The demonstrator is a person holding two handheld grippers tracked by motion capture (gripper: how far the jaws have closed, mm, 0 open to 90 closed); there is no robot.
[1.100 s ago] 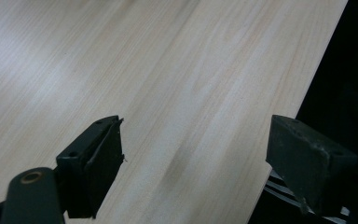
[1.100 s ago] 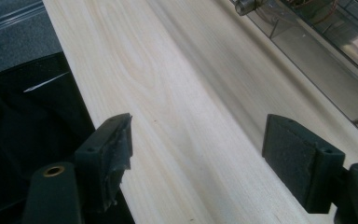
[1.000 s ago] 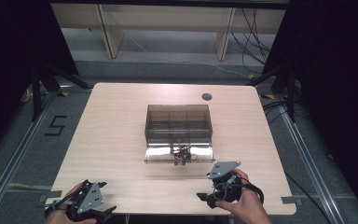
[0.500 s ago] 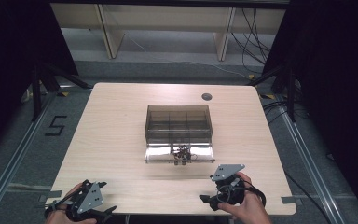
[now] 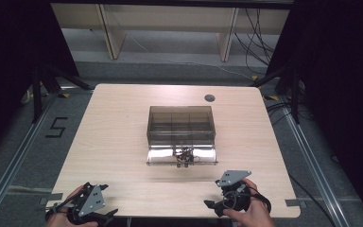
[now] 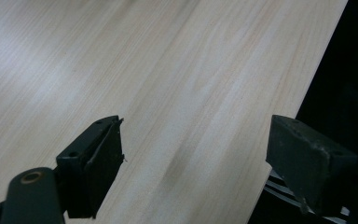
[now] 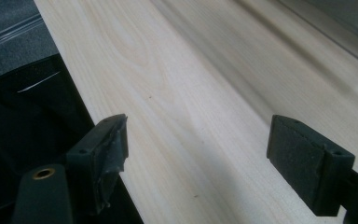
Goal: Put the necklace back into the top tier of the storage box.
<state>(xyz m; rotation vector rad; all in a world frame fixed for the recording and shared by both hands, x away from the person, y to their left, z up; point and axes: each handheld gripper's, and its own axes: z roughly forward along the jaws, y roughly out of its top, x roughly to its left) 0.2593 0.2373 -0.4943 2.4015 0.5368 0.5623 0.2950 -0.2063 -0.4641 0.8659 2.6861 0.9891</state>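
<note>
A pale wood-grain tabletop [image 5: 118,142] with rounded corners stands on a grey floor [image 5: 23,142], dark curtains to either side and light shelving at the top of the frame. At the middle sits a smoky translucent plastic box with divided compartments [image 5: 181,124]; its clear lid [image 5: 160,156] lies open toward me, with a small dark tangle of parts [image 5: 185,156] on it that I cannot identify. My left gripper [image 5: 105,216] rests at lower left, my right gripper [image 5: 209,205] at lower right, both with fingers [image 6: 98,154] spread wide, empty, over bare wood near the tabletop's near edge.
</note>
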